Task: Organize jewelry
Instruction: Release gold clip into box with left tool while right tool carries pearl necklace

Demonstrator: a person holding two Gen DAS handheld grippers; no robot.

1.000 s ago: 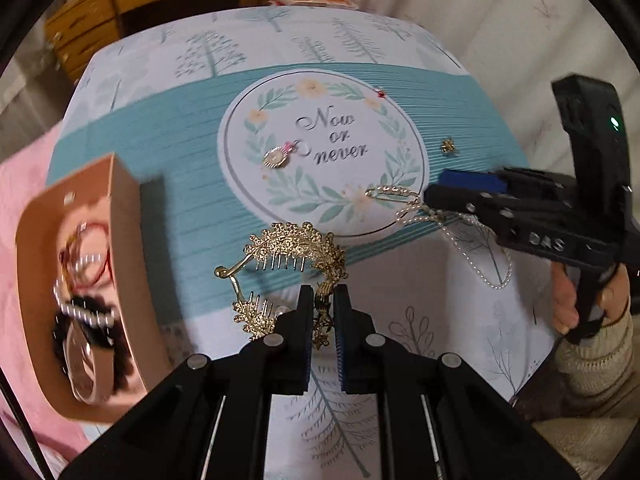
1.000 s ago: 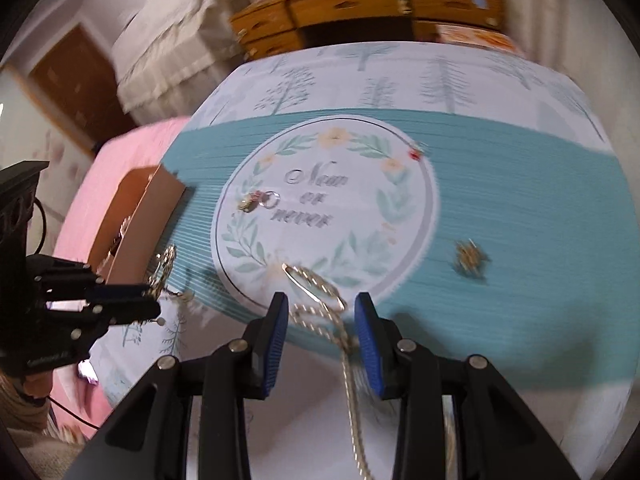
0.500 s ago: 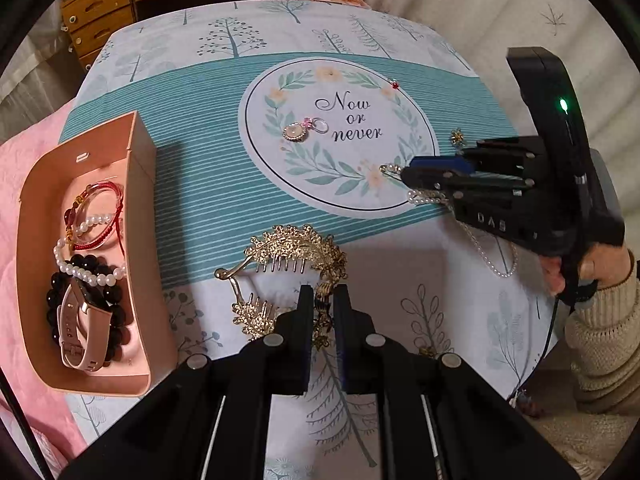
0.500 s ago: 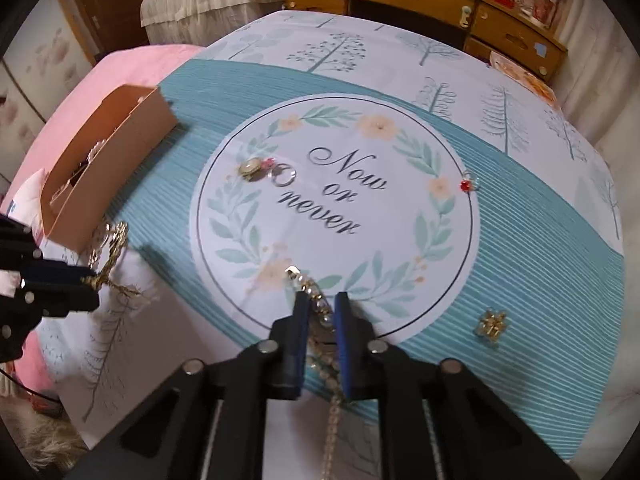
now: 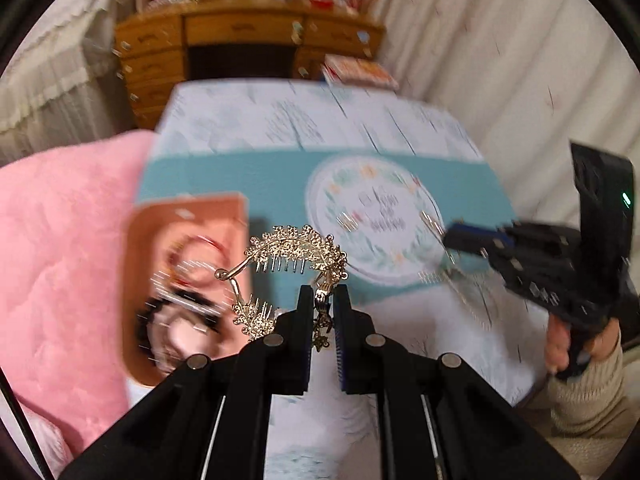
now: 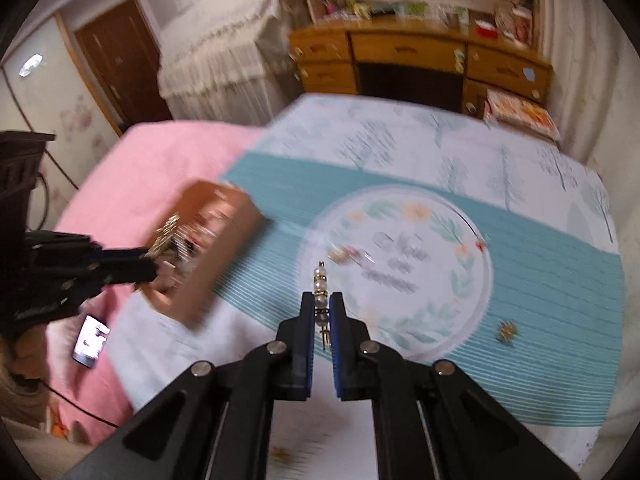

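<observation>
Both hand-held grippers lifted, each grasping jewelry.
Left hand-held gripper clamps the gold comb beside the box; right hand-held gripper, just closed, pinches the necklace above the surface.

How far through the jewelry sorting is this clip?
Done: bracelets already lie in the pink box. In hand: the left gripper is shut on the gold hair comb; the right gripper is shut on the pearl necklace. Left: a charm, a red stud and a gold brooch on the cloth.
</observation>
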